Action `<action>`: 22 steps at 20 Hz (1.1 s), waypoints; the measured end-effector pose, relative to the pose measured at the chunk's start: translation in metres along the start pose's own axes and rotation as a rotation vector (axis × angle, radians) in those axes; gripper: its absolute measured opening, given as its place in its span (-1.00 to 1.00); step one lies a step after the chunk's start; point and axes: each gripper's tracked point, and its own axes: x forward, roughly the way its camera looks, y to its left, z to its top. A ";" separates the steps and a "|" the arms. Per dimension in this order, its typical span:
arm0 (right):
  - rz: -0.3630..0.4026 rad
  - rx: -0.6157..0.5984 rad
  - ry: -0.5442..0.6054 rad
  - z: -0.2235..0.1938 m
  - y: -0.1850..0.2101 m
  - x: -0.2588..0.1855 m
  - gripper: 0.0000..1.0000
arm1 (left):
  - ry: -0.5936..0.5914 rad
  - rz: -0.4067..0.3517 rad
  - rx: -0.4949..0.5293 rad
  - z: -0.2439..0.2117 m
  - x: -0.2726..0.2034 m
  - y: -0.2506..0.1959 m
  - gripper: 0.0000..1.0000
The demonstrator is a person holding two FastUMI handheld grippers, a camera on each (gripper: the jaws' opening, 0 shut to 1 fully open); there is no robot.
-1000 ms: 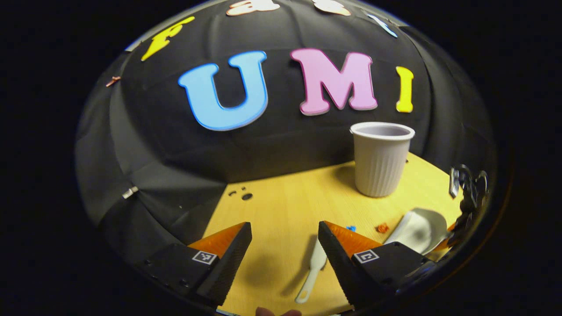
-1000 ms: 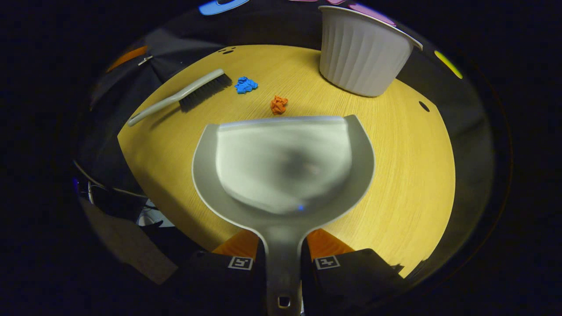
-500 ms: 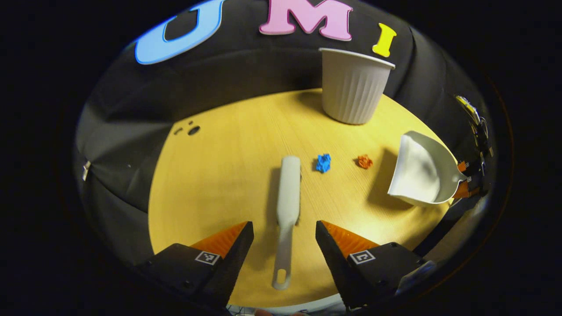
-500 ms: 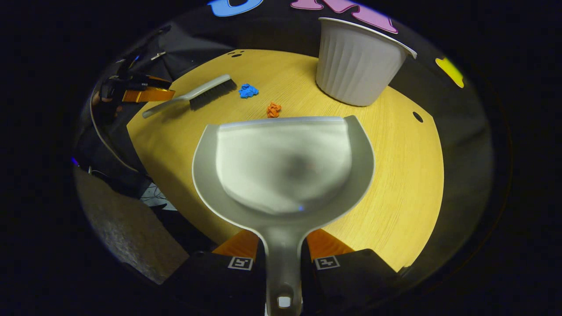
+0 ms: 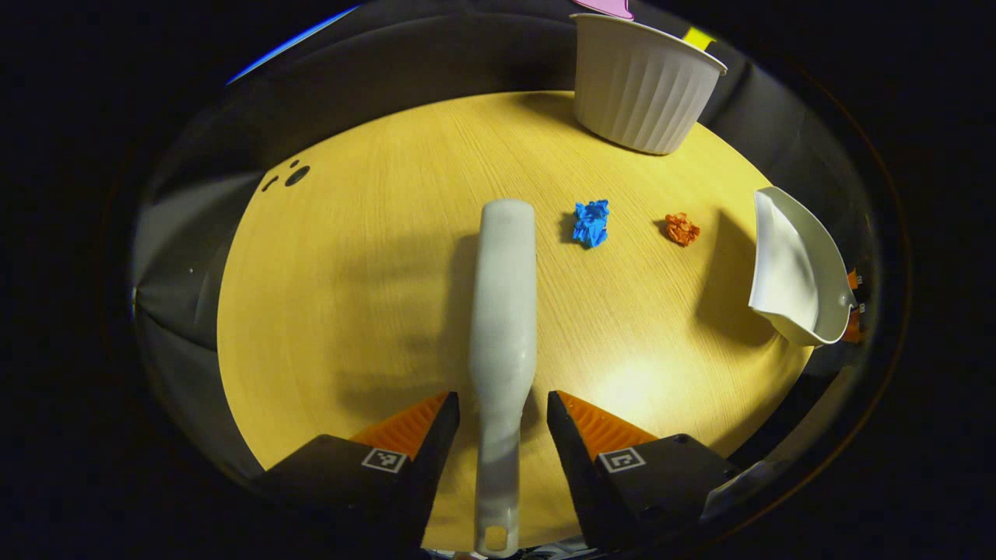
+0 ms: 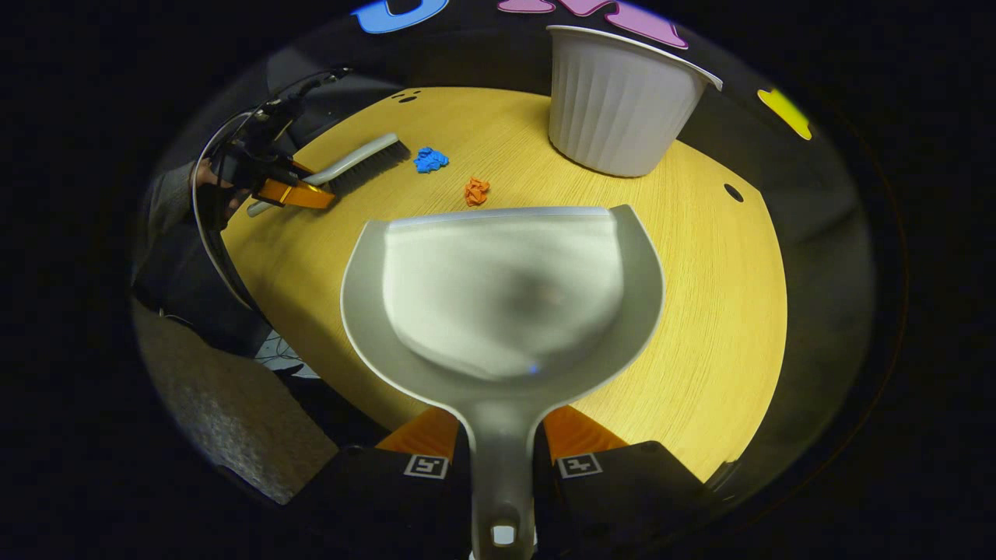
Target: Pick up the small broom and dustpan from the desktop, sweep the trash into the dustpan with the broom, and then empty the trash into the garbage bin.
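A pale broom lies on the wooden table, handle toward me. My left gripper is open and straddles that handle, a thin gap on each side. A blue paper scrap and an orange paper scrap lie to the right of the brush head. My right gripper is shut on the handle of the grey dustpan, held above the table with its lip near the orange scrap. The white ribbed bin stands at the back. In the right gripper view, the left gripper sits at the broom.
Small round holes mark the tabletop at the back left and another hole sits beside the bin. The table's near edge drops to grey floor with cables. A sleeve shows behind the left gripper.
My left gripper tipped down and came forward until its fingers flank the broom handle, narrowing slightly. The right gripper with the dustpan has hardly moved.
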 end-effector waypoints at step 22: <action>0.033 -0.128 0.211 0.006 -0.001 0.014 -0.28 | -0.016 0.067 0.185 0.083 0.032 -0.032 -0.48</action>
